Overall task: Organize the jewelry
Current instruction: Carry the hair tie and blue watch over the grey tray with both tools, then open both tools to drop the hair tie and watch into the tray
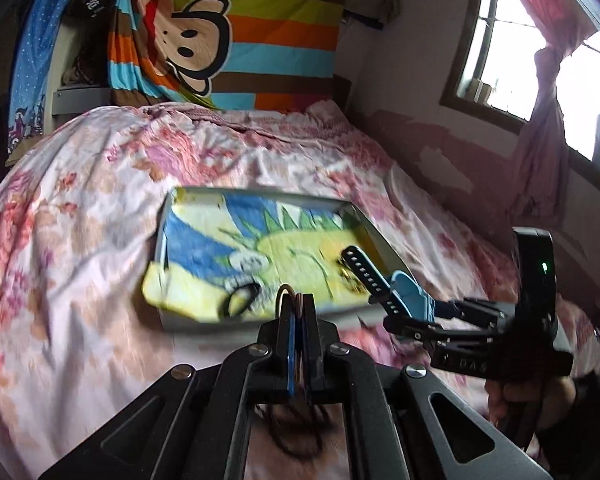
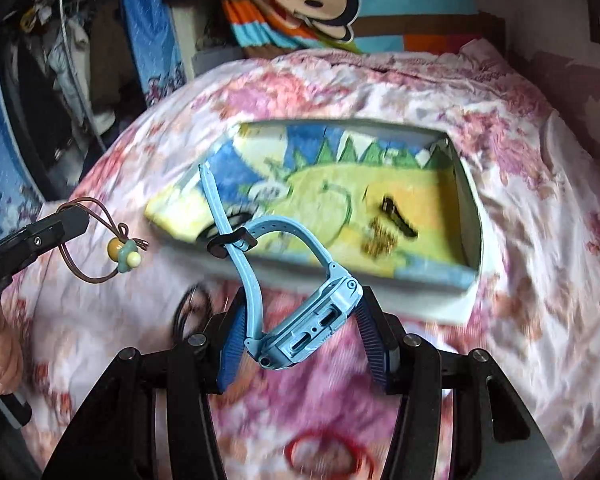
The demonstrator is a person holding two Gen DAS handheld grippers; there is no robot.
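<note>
In the left wrist view, the left gripper (image 1: 297,312) has its fingers pressed together on a thin brown cord hair tie (image 1: 288,291), a loop of which pokes above the tips while the rest dangles below. Ahead, on the pink floral bedspread (image 1: 80,208), lies a shallow grey tray (image 1: 364,220) lined with a yellow, blue and green cartoon cloth (image 1: 228,248). To the right, the right gripper (image 1: 400,300), held by a hand (image 1: 532,396), carries a light blue plastic wristwatch (image 1: 410,292) over the tray's near right corner; the letters "DAS" show on its body. A striped monkey-print sheet (image 1: 220,32) hangs behind the bed. In the right wrist view, the right gripper (image 2: 304,344) has its fingers clamped on the watch case, strap looping up over the tray (image 2: 470,216). A small gold trinket (image 2: 380,240) and a black clip (image 2: 398,216) lie blurred on the cloth. At left, the hair tie (image 2: 120,248) with beads hangs from the left gripper (image 2: 74,218). A red ring (image 2: 328,456) and a dark ring (image 2: 192,312) lie on the bedspread.
</note>
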